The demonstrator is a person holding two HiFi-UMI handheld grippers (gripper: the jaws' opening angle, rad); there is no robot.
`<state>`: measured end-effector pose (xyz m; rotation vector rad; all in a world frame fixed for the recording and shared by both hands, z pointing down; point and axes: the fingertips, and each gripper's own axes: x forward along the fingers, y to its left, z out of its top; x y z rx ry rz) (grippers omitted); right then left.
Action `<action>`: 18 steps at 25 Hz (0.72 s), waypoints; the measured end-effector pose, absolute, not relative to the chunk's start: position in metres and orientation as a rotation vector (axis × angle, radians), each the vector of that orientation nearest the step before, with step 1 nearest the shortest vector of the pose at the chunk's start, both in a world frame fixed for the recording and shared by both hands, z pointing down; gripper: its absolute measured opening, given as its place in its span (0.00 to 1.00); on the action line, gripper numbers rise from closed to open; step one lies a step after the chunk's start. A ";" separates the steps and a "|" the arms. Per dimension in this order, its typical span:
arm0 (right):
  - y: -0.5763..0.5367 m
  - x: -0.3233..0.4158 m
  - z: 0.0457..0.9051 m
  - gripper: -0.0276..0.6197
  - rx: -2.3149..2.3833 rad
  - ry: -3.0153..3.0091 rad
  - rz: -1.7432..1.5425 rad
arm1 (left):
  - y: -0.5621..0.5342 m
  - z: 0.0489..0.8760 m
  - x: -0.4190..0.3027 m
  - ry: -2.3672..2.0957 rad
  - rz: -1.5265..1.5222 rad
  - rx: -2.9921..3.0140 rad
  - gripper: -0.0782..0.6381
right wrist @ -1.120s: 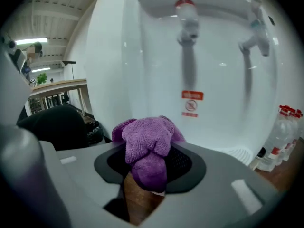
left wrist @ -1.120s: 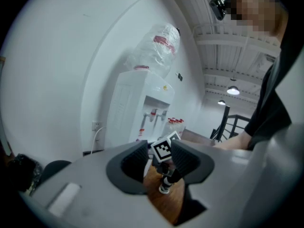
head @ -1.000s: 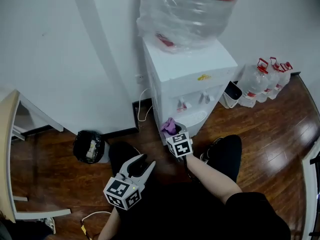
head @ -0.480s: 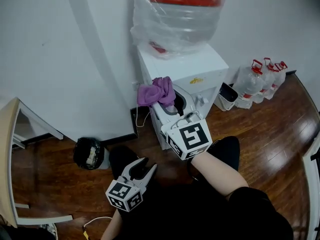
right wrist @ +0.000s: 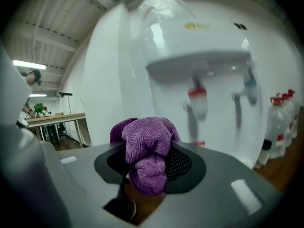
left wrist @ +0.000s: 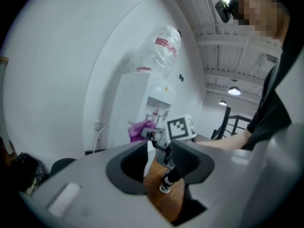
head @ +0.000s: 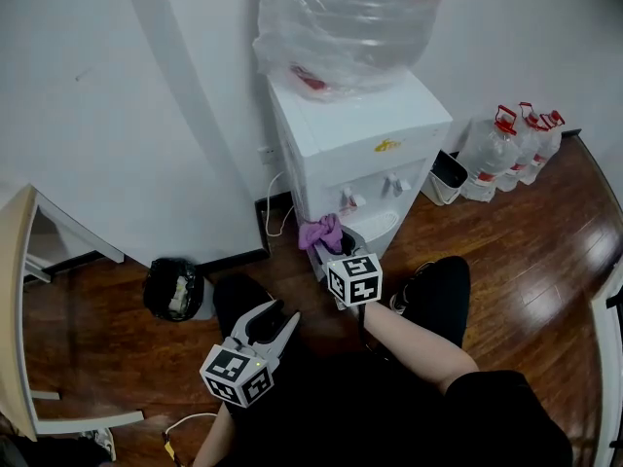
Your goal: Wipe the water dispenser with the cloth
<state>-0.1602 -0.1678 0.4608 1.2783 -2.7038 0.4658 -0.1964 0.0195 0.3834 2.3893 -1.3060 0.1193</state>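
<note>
The white water dispenser stands against the wall with a plastic-wrapped bottle on top. My right gripper is shut on a bunched purple cloth, held low at the dispenser's front left, beside the drip tray. In the right gripper view the cloth bulges out between the jaws, with the red tap and blue tap blurred above. My left gripper hangs back over the floor, open with nothing in it. Its own view shows the dispenser and cloth ahead.
A black waste bin stands left of the dispenser by the wall. Several water jugs and a small white bin stand to its right. A cable hangs behind. A pale table edge is at far left.
The right gripper swung the cloth up to the dispenser's upper left front, then came back down to the lower front. The left gripper stayed put.
</note>
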 end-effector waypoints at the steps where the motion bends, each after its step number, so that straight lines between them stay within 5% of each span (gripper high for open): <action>1: -0.168 -0.158 0.499 0.32 1.246 -2.619 0.588 | 0.019 0.383 -0.195 -1.303 0.118 2.391 0.35; 5: -0.168 -0.149 0.576 0.32 1.150 -2.411 0.693 | 0.018 0.382 -0.188 -1.284 0.118 2.400 0.35; 13: -0.180 -0.160 0.366 0.32 1.360 -2.737 0.095 | 0.016 0.390 -0.186 -1.266 0.129 2.389 0.35; 18: -0.181 -0.159 0.376 0.32 1.378 -2.765 0.063 | 0.018 0.391 -0.181 -1.253 0.131 2.398 0.35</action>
